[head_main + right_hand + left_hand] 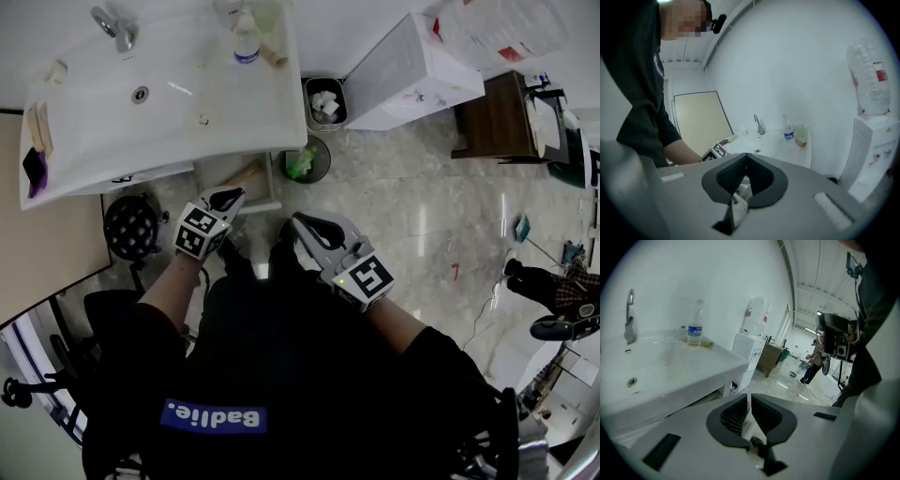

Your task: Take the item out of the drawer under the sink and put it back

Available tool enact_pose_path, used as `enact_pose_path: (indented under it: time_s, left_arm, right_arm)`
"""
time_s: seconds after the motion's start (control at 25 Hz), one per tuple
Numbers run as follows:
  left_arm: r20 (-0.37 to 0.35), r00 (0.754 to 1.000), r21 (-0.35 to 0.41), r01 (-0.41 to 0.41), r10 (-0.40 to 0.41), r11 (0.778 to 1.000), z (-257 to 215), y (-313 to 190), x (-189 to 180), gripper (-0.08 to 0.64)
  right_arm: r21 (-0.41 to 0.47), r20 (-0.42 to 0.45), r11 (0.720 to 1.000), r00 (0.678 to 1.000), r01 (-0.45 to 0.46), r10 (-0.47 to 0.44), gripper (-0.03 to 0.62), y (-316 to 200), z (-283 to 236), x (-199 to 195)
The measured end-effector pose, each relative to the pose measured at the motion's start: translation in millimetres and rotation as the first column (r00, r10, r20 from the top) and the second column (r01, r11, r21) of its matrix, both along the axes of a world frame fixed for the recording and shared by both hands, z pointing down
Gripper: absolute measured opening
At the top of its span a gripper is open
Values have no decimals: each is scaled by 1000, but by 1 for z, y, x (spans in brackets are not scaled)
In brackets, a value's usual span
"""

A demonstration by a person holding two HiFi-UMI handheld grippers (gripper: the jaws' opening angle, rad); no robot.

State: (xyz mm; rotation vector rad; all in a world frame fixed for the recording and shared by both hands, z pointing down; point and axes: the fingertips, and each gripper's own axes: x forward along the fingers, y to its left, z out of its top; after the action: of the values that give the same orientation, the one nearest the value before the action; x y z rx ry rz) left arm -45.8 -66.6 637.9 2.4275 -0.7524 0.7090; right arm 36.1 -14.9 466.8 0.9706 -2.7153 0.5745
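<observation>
The left gripper (230, 197) reaches forward on a bare forearm and tilts downward, marker cube on top. Its jaws are clenched together with nothing between them. The right gripper (298, 223) sits just beside it on the right and points forward at a shallower tilt. Its jaws are also pressed tip to tip and hold nothing.

Just ahead of the left jaws is the white framing under the sink (187, 103). No view shows the drawer there clearly, and the item cannot be made out. Ahead of both jaws a round bin (305, 161) holds something green. Just beyond it a square bin (325, 101) holds crumpled white pieces.

Farther ahead, on the sink's rim, stand a water bottle (246, 42) and a yellowish cup (801, 135). To the right of the jaws is a water dispenser (412, 61) topped by a large jug (869, 79).
</observation>
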Motion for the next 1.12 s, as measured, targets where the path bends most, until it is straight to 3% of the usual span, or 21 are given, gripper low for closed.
enact_pose_path:
  time_s: [0.24,0.36,0.68,1.12]
  left_arm:
    - [126,989,-74,-62,71,995,63,1,-7,14]
    - [169,981,-104,-80,97,991,87,0,-9,71]
    - [252,957,-172,-102,144,980,145,-12,-15,134]
    - [387,891,-238,-151,236,960,225,-26,-22,196]
  right_arm:
    - [-30,-32,998,998,-63,62,3,3,13,19]
    - [-39,-45,996,996,-79,78,3,5,18,24]
    - [-70,-97,989,988,-131,124,3,17,35,42]
    - [-101,-153,980,976,-173,157,3,30,57,60]
